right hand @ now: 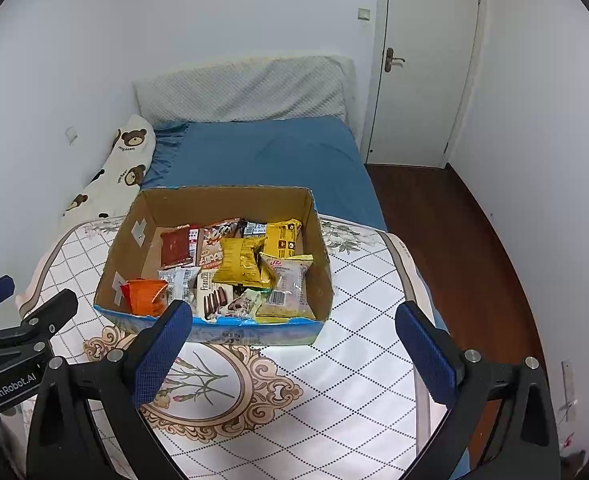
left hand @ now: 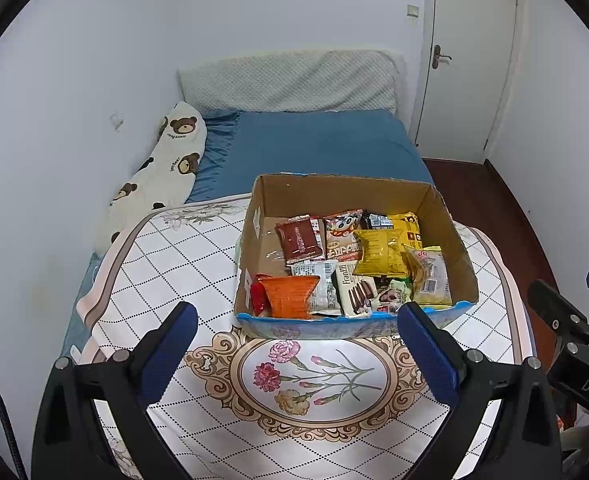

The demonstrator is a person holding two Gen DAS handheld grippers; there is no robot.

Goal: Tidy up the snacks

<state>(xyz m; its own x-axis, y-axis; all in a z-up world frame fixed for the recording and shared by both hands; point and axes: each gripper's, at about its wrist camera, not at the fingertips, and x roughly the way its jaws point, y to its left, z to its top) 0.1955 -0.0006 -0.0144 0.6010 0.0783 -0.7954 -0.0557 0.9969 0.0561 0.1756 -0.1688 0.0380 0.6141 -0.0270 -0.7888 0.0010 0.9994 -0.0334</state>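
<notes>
We hold both grippers, left and right, fingers spread (empty), just short of the snack box.

My finger pads are blue mesh on black frames. Cardboard box: brown, blue printed front. Inside: orange packet, yellow bag, dark red packet. Quilt: white, diamond grid, pink carnations. Sheet blue; bear-print pillow cream and brown.
</notes>
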